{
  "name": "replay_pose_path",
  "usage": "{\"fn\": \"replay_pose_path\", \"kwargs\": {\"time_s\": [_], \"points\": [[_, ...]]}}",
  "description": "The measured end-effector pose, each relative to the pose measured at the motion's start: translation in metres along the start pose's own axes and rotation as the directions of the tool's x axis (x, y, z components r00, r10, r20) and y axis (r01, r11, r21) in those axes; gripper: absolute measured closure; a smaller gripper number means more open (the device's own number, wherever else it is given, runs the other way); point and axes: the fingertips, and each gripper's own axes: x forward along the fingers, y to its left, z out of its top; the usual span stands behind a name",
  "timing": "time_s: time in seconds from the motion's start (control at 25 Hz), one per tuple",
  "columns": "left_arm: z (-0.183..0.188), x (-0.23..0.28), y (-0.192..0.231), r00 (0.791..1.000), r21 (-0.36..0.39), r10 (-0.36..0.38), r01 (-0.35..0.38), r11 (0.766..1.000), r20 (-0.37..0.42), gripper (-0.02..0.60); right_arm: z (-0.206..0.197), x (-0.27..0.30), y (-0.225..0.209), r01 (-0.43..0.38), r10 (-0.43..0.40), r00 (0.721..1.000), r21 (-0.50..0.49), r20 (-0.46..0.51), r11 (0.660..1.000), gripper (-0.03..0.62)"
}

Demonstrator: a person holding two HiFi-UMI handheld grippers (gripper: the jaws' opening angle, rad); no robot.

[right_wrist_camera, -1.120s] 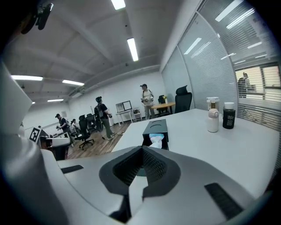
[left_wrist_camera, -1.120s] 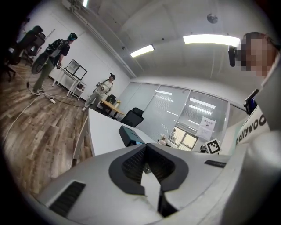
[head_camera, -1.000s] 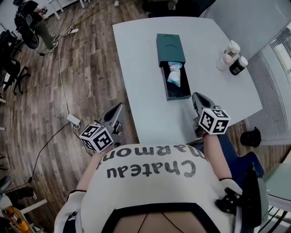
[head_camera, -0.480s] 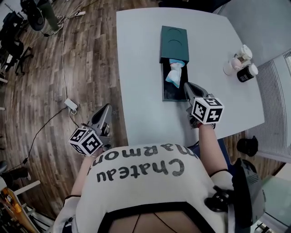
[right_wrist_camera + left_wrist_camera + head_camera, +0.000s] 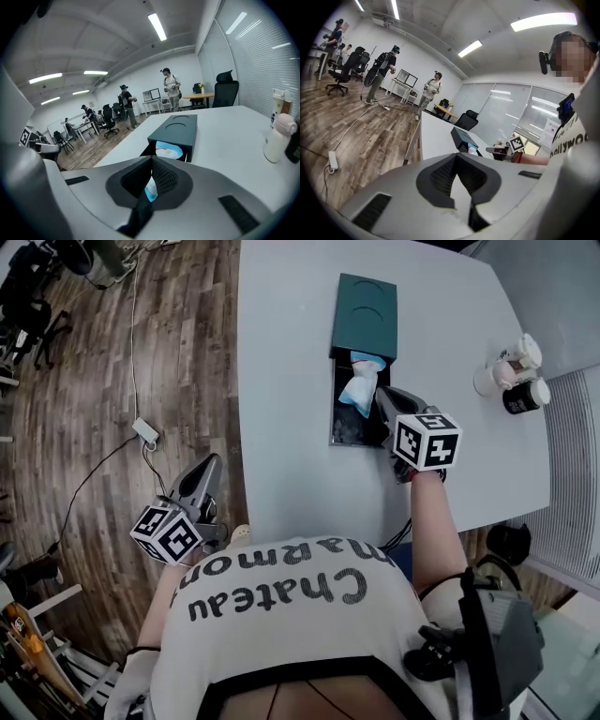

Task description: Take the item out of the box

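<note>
Right gripper point(image 5: 382, 399) at open box point(image 5: 364, 310)
Packet point(image 5: 359, 390) lies lengthwise just left of its closed, apparently empty jaws; closed left gripper point(image 5: 208, 467) waits lower left.

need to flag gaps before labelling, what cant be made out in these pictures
- Blue-white pouch: its far end, head view, under the box sleeve.
- Its near end: right gripper view, behind the jaws of the right gripper.
- Print on the bottles: too small in head view, blurred near the edge in right gripper view.
</note>
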Motion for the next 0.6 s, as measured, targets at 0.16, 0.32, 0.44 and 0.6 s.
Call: {"fn": "replay_pose_path", "kwargs": {"time_s": [0.16, 0.32, 0.44, 0.6], "points": [[-0.003, 0.002, 0.000, 1.000, 0.011, 0.020, -0.020, 1.000, -0.024, 0.590, -0.003, 0.017, -0.007, -0.011, 0.008, 0.998, -0.041, -0.067, 0.999, 0.594], [-0.003, 0.003, -0.001, 0.998, 0.019, 0.040, -0.039, 0.999, -0.043, 0.590, -0.009, 0.030, -0.012, 0.001, -0.007, 0.991, -0.050, -0.132, 0.999, 0.594], [-0.004, 0.002, -0.002, 0.997, 0.032, 0.050, -0.048, 0.998, -0.050, 0.589, -0.016, 0.036, -0.014, -0.005, 0.000, 0.985, -0.030, -0.172, 1.000, 0.528], [-0.001, -0.002, 0.003, 0.997, 0.052, 0.061, -0.059, 0.997, -0.042, 0.589, -0.021, 0.042, -0.015, 0.019, -0.024, 0.981, -0.027, -0.195, 0.999, 0.526]]}}
